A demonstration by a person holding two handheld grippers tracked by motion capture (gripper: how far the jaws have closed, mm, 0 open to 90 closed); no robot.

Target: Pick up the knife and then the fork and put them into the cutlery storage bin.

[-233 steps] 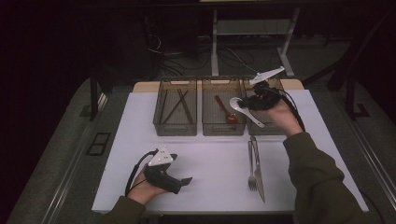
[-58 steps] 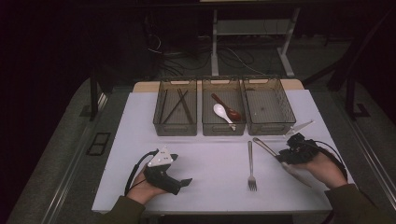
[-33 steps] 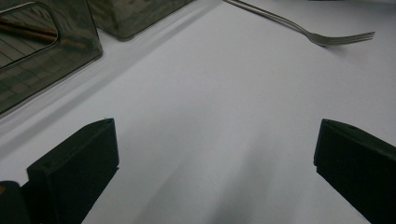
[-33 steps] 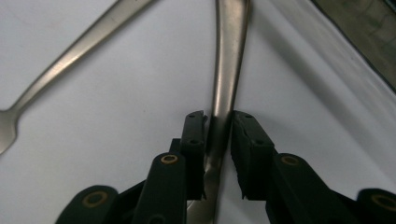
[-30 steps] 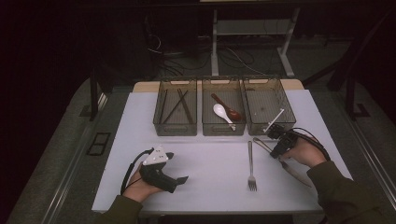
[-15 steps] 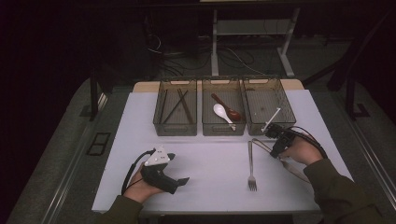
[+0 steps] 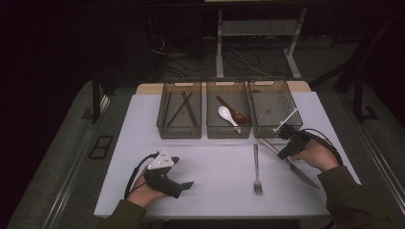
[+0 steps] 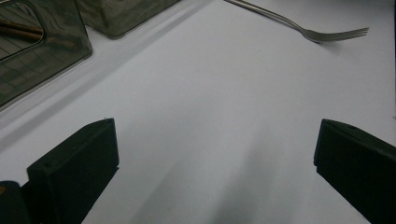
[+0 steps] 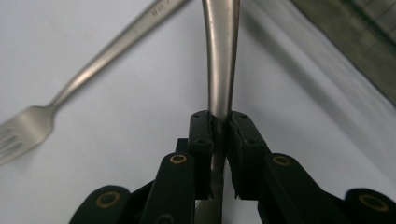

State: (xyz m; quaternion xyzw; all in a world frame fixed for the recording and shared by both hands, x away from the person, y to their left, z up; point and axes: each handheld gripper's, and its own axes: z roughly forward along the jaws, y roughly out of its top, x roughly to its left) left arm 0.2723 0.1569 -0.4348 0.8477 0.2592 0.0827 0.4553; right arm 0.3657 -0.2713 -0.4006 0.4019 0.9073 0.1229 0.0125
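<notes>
the right gripper is clamped on a slim steel table knife at the right near part of the white surface; its long axis runs diagonally, far-left to near-right, just near the empty right-hand mesh bin; the left gripper rests wide apart, well left.

Three mesh bins line the table — two spoons in the middle one; one fork, one knife, two grippers.
</notes>
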